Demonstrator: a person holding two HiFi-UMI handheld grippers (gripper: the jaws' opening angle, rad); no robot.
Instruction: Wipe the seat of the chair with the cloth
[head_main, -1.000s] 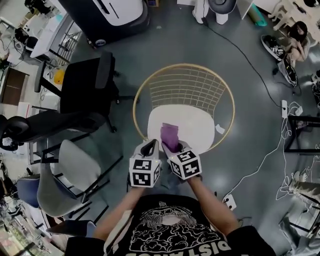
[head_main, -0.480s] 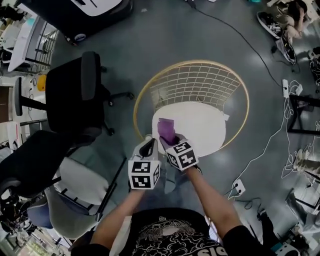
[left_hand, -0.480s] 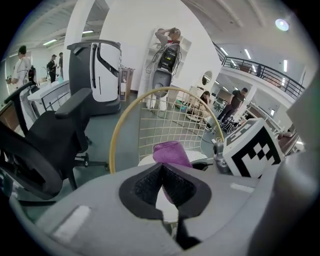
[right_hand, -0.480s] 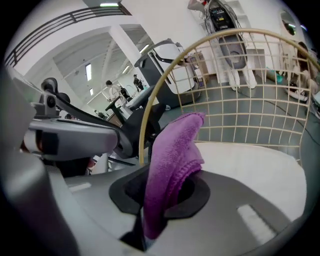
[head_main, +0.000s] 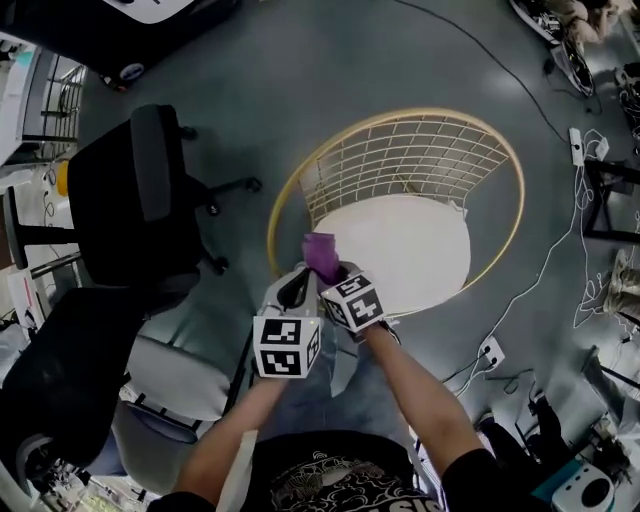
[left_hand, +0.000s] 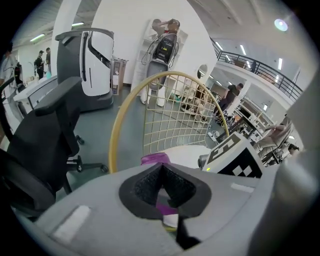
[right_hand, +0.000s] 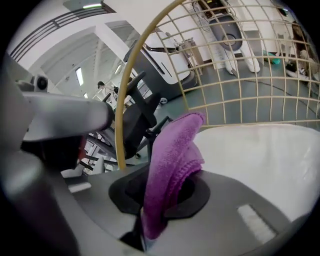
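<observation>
A: Right gripper (right_hand: 161, 195)?
B: Jaws clamped on the purple cloth (right_hand: 172, 155), which juts forward over the front-left edge of the white seat (head_main: 410, 250).
A: Left gripper (left_hand: 162, 187)?
B: Jaws together, nothing between them, just beside the right. The gold rim (head_main: 275, 215) lies to the left, bare seat to the right.

The setting looks like a large open robotics lab or workshop. A bare grey floor (head_main: 300, 90) is crossed by loose cables (head_main: 548, 268) and a power strip (head_main: 490, 352). Black office chairs (head_main: 120, 200), a tall white-and-black machine (left_hand: 92, 70) and a railed upper gallery (left_hand: 265, 70) surround it.
</observation>
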